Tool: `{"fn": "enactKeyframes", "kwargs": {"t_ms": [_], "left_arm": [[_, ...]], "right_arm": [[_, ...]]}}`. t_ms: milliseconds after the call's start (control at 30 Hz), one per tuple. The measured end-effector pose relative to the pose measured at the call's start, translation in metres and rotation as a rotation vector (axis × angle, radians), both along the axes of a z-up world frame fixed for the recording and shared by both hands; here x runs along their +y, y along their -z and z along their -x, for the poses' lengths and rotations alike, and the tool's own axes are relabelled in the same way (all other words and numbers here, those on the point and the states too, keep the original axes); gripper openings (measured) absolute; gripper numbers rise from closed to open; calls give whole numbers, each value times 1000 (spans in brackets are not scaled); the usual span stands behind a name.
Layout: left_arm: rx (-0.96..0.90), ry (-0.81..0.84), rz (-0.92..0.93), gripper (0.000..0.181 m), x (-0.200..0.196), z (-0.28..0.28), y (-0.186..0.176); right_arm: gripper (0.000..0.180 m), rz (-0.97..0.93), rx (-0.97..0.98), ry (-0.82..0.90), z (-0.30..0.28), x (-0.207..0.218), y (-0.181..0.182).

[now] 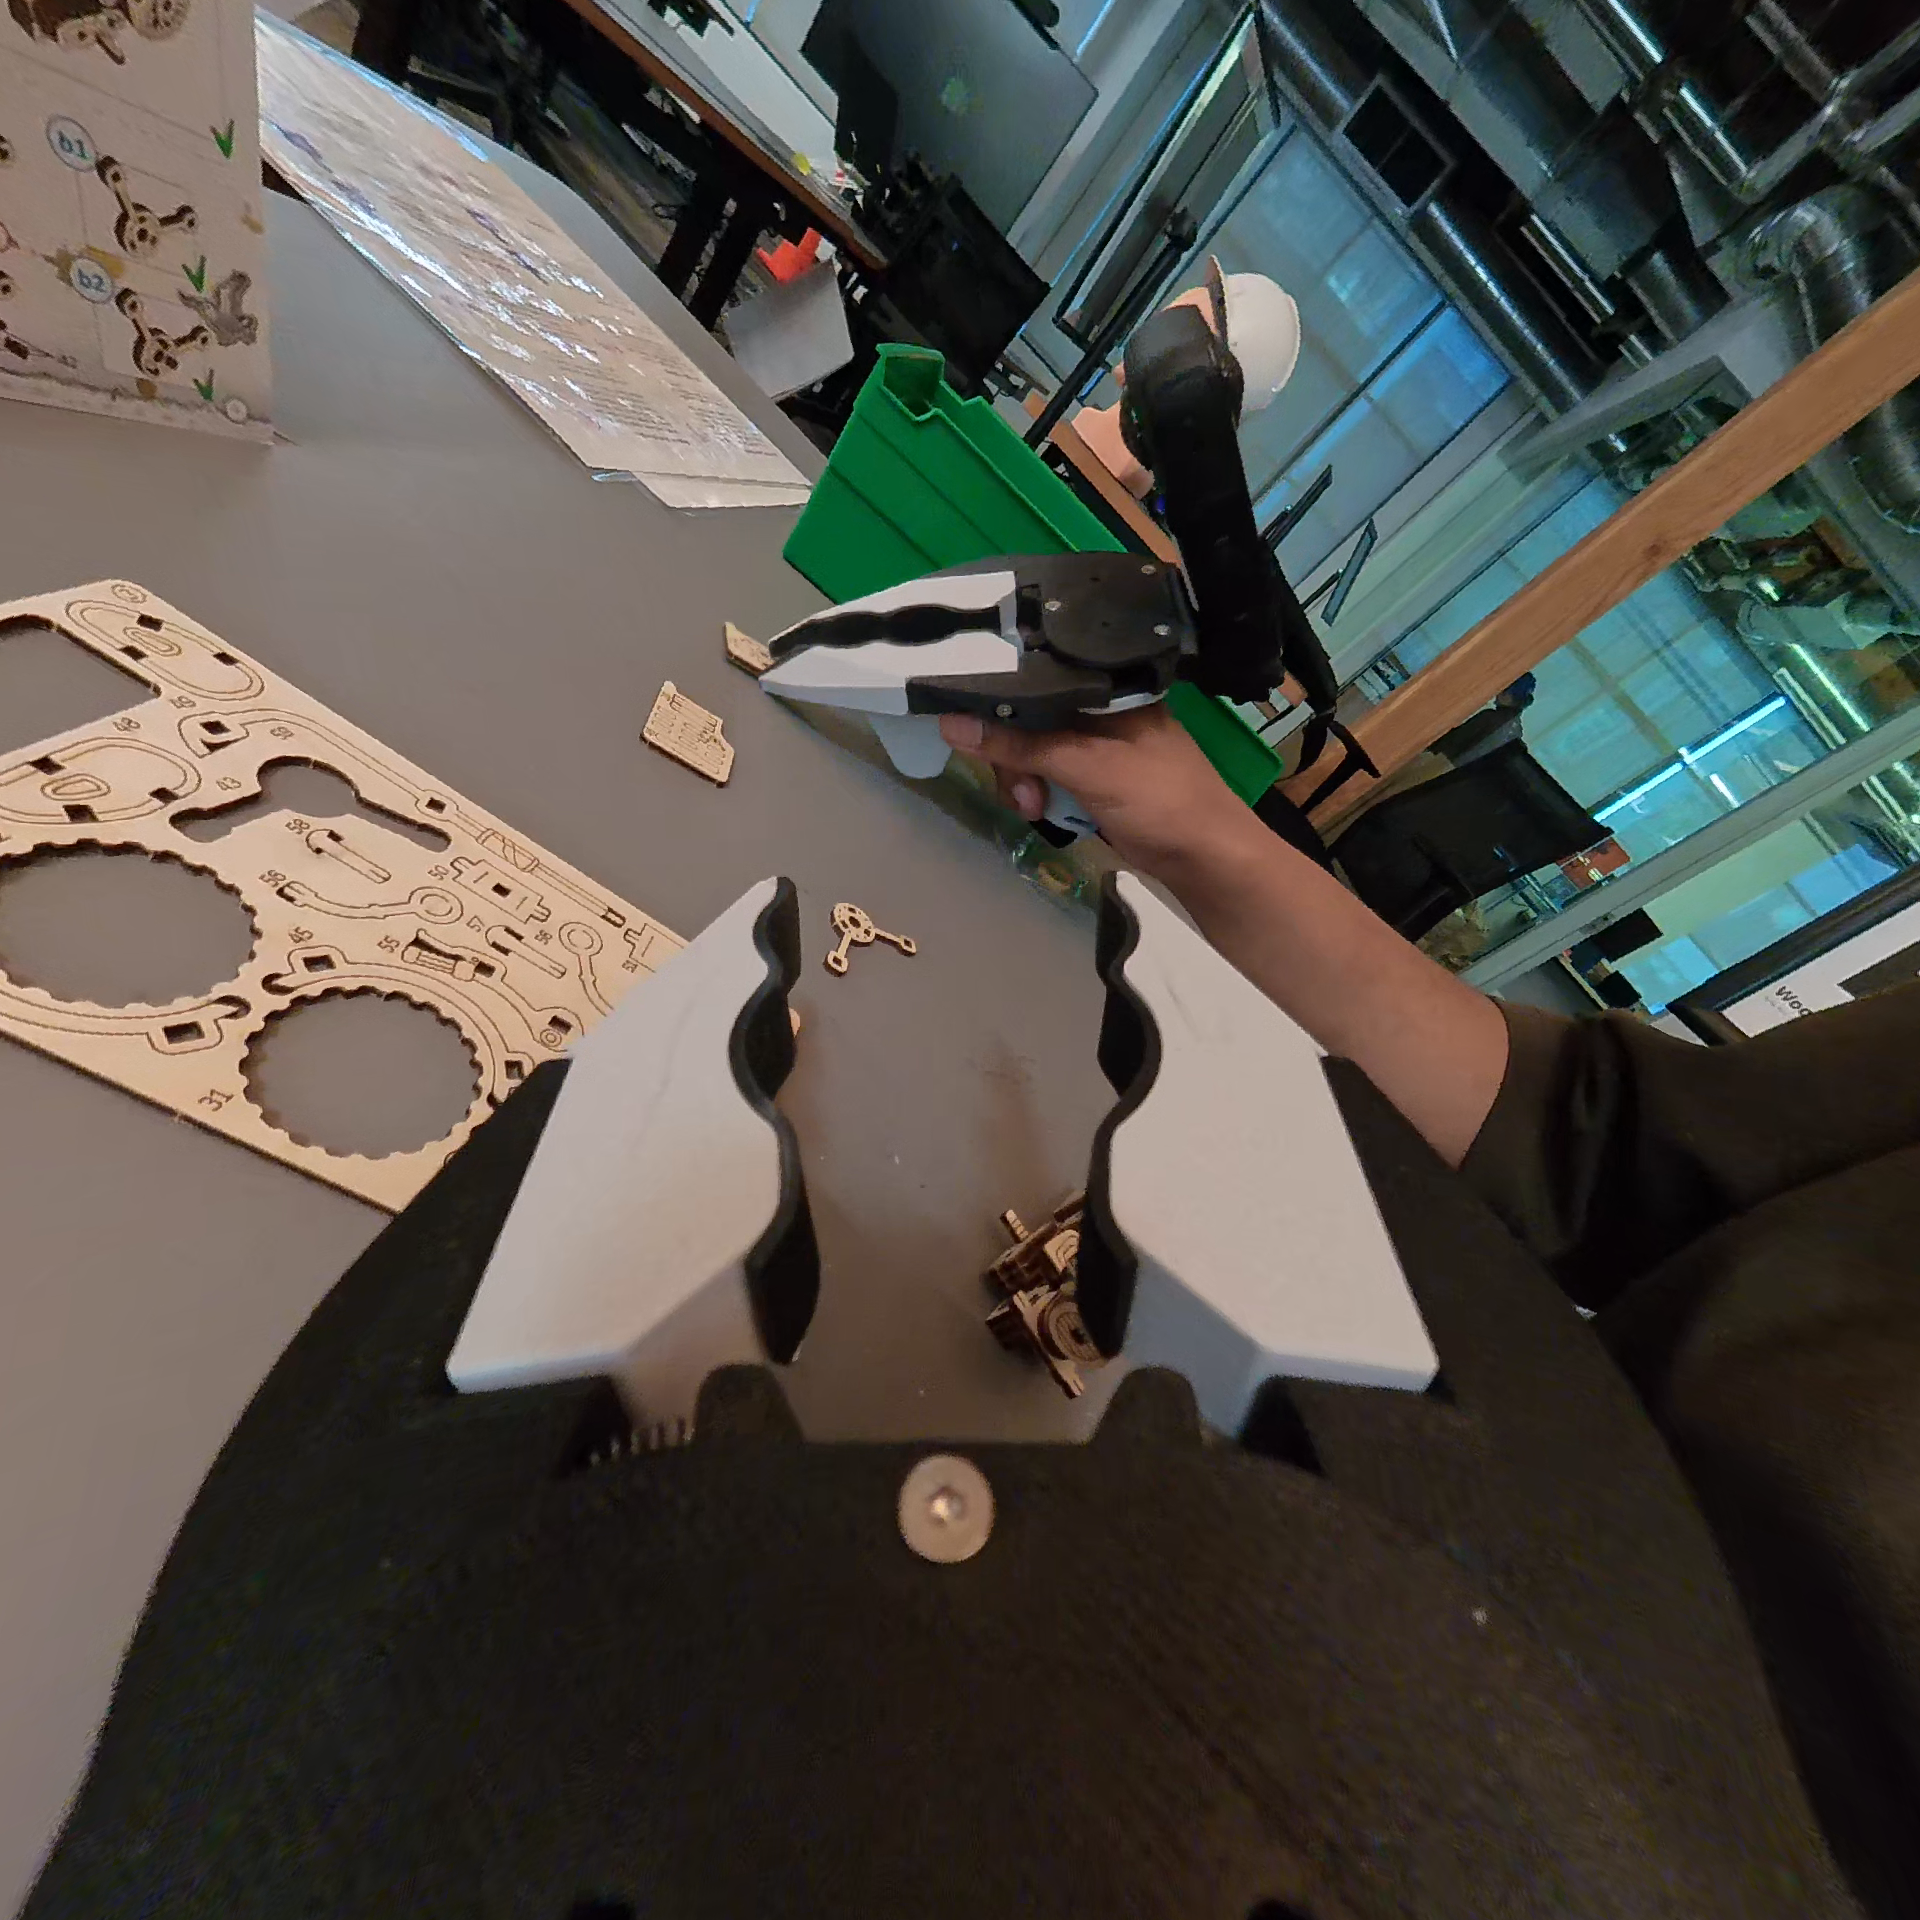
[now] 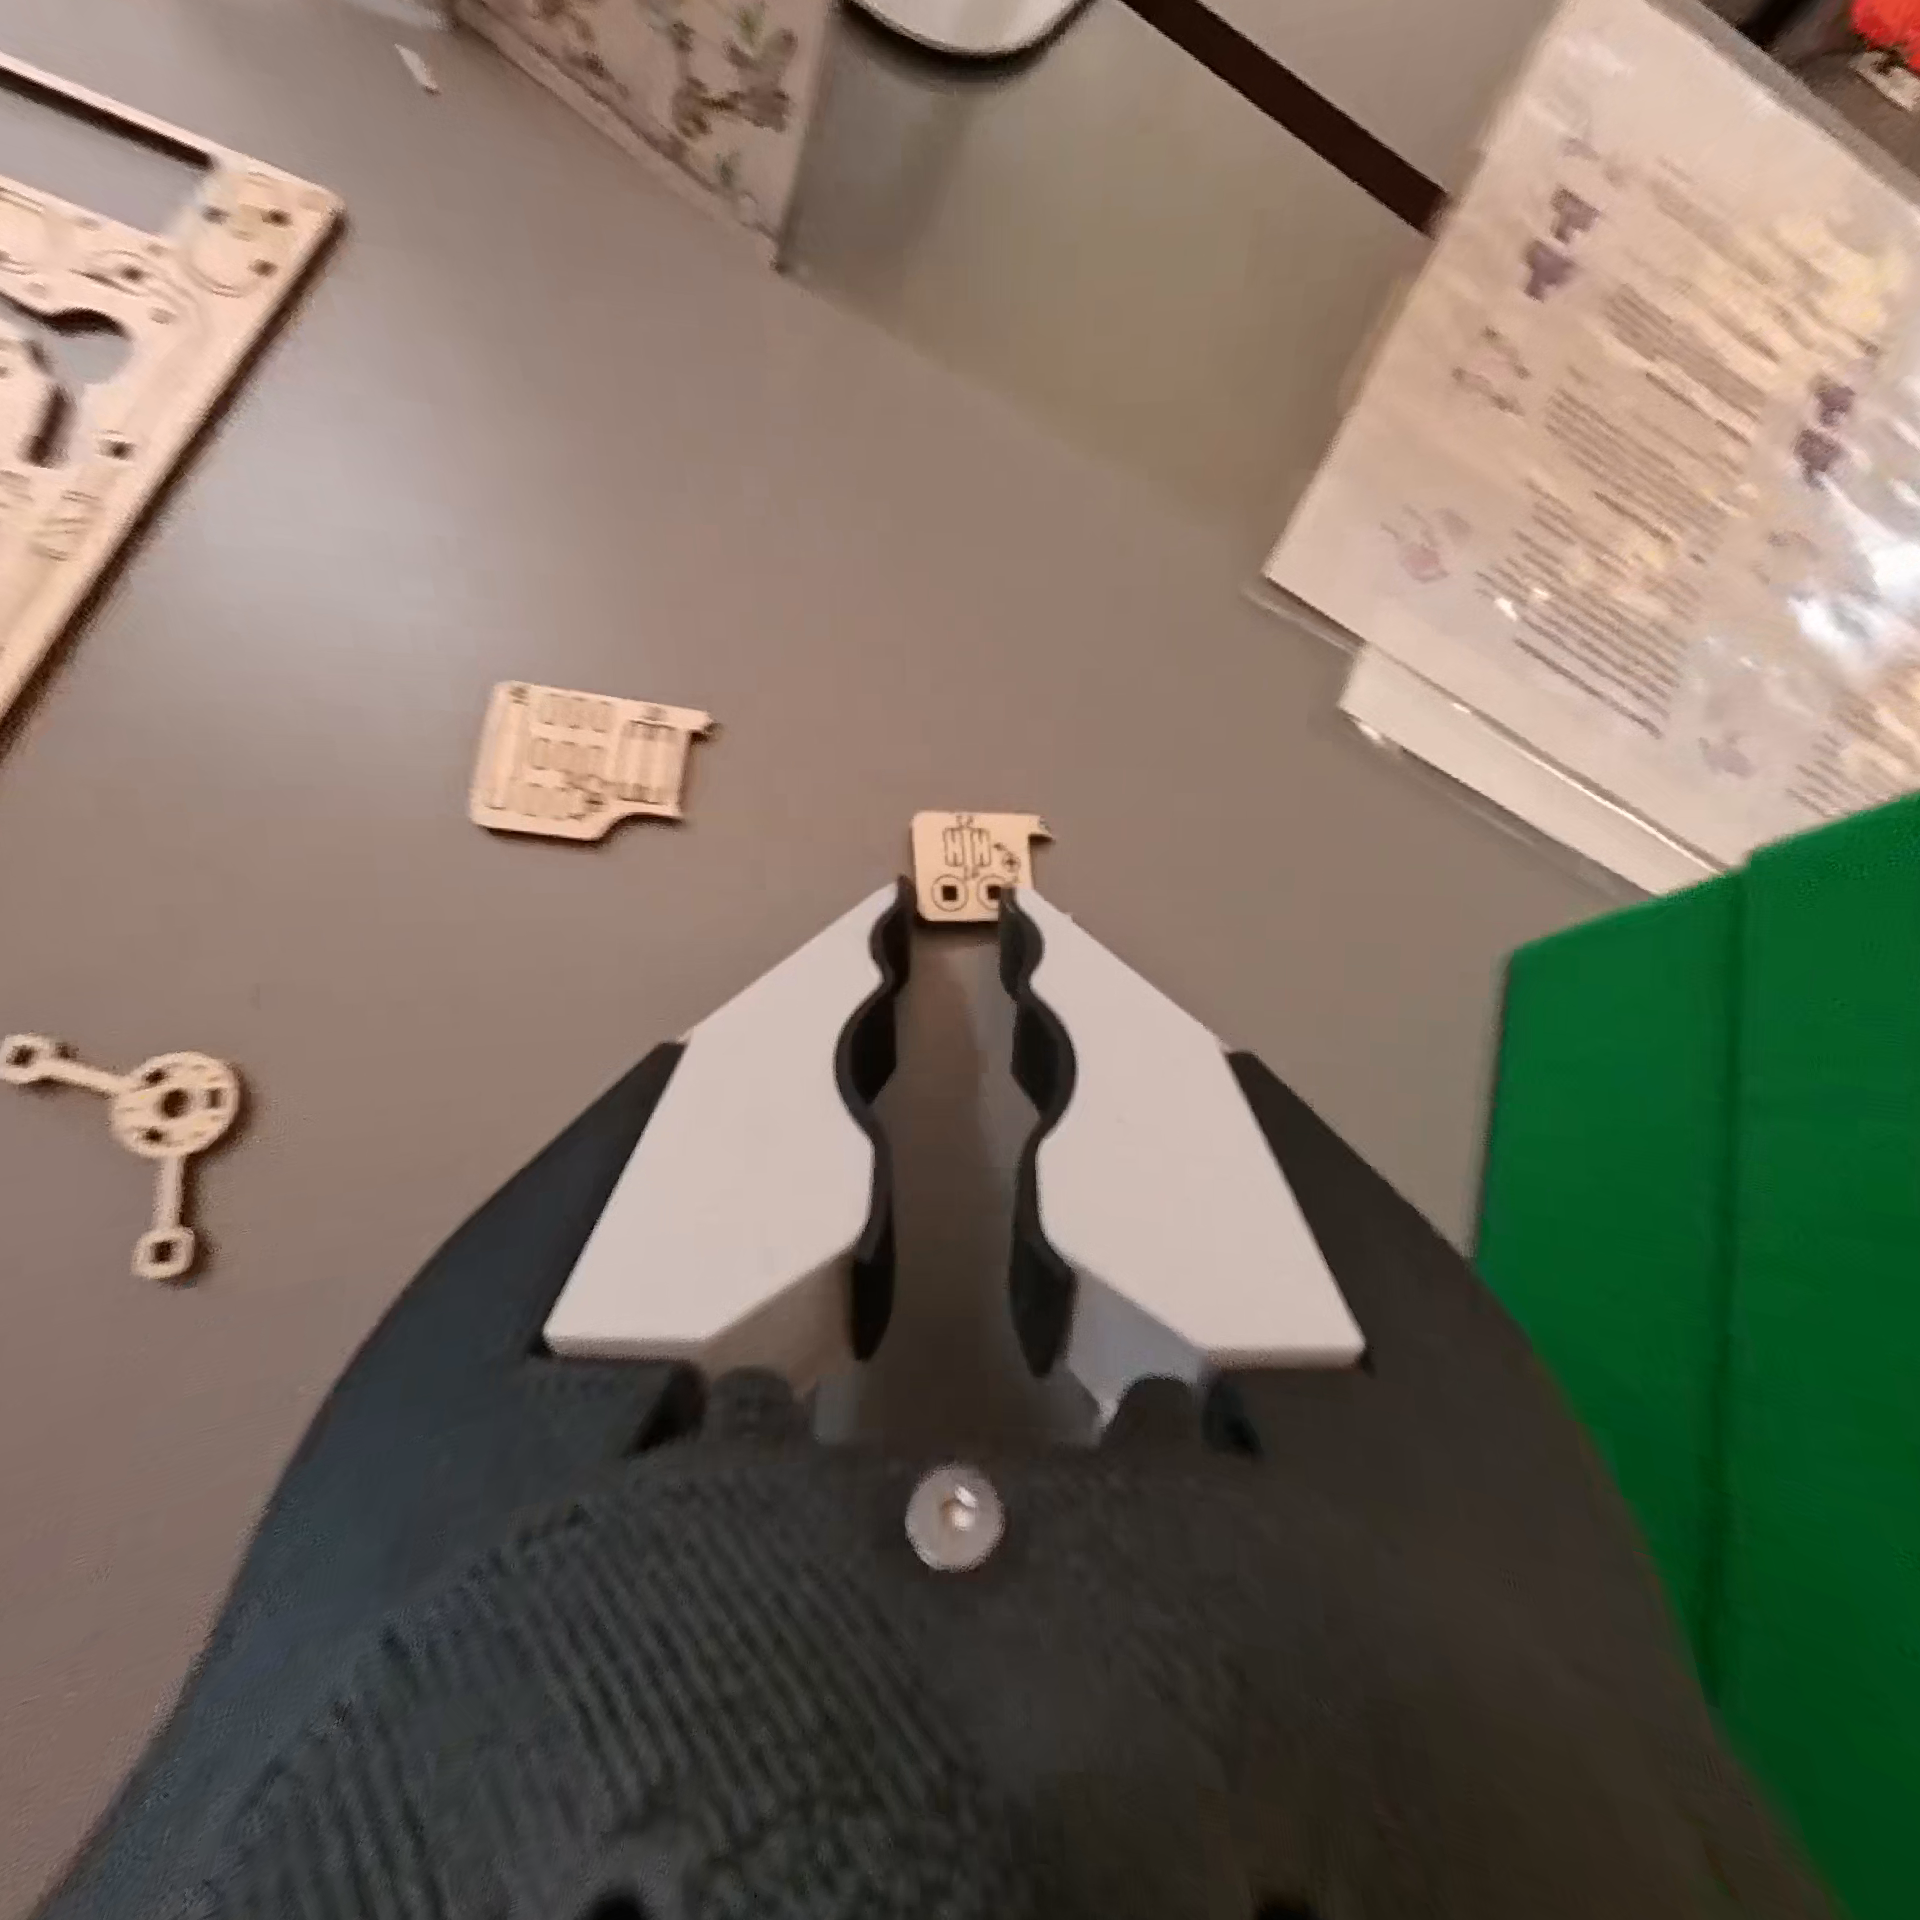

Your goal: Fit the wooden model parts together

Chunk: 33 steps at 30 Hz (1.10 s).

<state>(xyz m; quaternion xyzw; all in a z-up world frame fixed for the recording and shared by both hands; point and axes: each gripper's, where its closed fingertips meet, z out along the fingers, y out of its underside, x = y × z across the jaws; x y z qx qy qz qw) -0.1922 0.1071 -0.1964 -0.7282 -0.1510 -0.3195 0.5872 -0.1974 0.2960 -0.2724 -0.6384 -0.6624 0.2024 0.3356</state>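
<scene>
A: Where does the right gripper stand now?

B: In the right wrist view its jaws are narrowly apart, and the tips sit at the two sides of a small square plywood tab with engraved marks, at the centre of the frame. Whether the pads already press the tab, one cannot tell; the picture is a little blurred. In the left wrist view the same gripper is low over the grey table, close to the green plastic bin.

A: And the left gripper?

B: Its jaws are wide apart and hold nothing. A small dark-edged wooden sub-assembly lies on the table at the lower centre, partly behind the right finger.

A: Other parts?

B: A flat wooden piece with a round disc and two thin arms is at the left, a larger rectangular plywood piece with slots is above it, and the big laser-cut plywood sheet is at the far left.

A: How should the step be done well?

B: The tab is thin and flat on the table, so it will probably slide. The tips should go low, stay centred on the two edges and close slowly, then lift straight. The left gripper can probably take the sub-assembly for the fitting.
</scene>
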Motion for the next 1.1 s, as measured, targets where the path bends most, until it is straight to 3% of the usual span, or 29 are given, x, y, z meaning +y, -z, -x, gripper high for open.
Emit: {"fn": "enactKeyframes", "kwargs": {"t_ms": [100, 267, 400, 467, 567, 733, 933, 1100], "left_arm": [[5, -1, 2, 57, 0, 0, 1], [-2, -2, 1, 56, 0, 0, 1], [-13, -2, -3, 56, 0, 1, 0], [-14, -4, -4, 55, 0, 1, 0], [-13, -6, -6, 55, 0, 2, -1], [-22, -9, -7, 55, 0, 3, -1], [-65, -49, -3, 52, -1, 12, 0], [-197, -20, -50, 38, -3, 13, -8]], "right_arm": [[30, -3, 27, -1, 1, 1, -5], [44, 60, 144, -212, 17, -47, -24], [53, 140, 52, -242, 27, -68, -8], [51, 155, 6, -210, 28, -70, 1], [34, 183, -1, -167, 27, -71, 2], [33, 182, 22, -204, 26, -80, -3], [33, 107, 351, -432, 24, -131, -70], [33, 14, 481, -538, 13, -170, -92]]}}
